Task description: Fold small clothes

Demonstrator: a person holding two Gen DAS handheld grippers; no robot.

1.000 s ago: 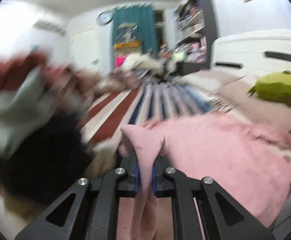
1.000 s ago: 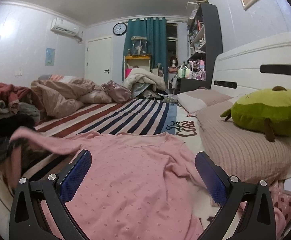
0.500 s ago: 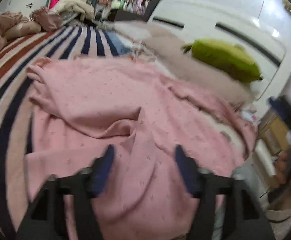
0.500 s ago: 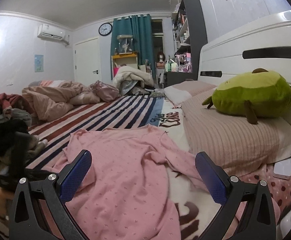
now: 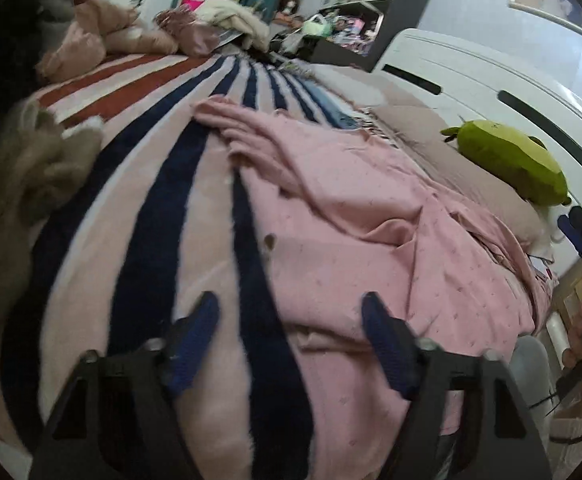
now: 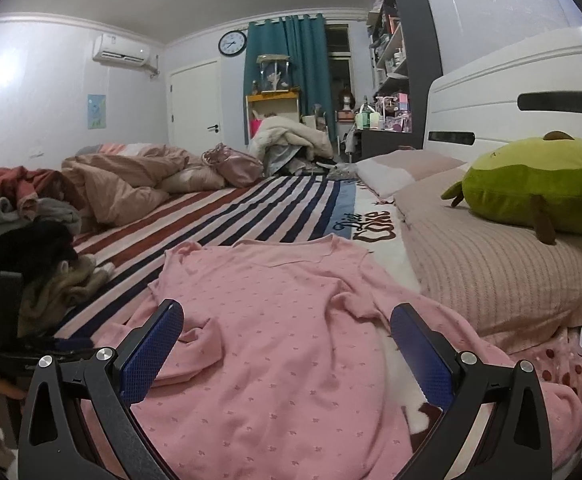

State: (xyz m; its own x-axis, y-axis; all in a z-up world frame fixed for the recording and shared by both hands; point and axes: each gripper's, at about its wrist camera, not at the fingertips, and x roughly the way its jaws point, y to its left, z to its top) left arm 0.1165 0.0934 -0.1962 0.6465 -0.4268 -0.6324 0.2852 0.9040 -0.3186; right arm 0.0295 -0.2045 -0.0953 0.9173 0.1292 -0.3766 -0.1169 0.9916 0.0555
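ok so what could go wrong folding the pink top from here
1. The pink top lies rumpled, one sleeve bunched near the left gripper; folding now would likely trap creases.
2. Its far edge rides against the pillow, so that side may drag or fold unevenly.
3. The clothes pile sits close on the left; an open gripper could snag it.

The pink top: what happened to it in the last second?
The left gripper let go of the pink top it was pinching and now hangs open over its edge; the top lies spread on the striped blanket. The right gripper stayed open above it.
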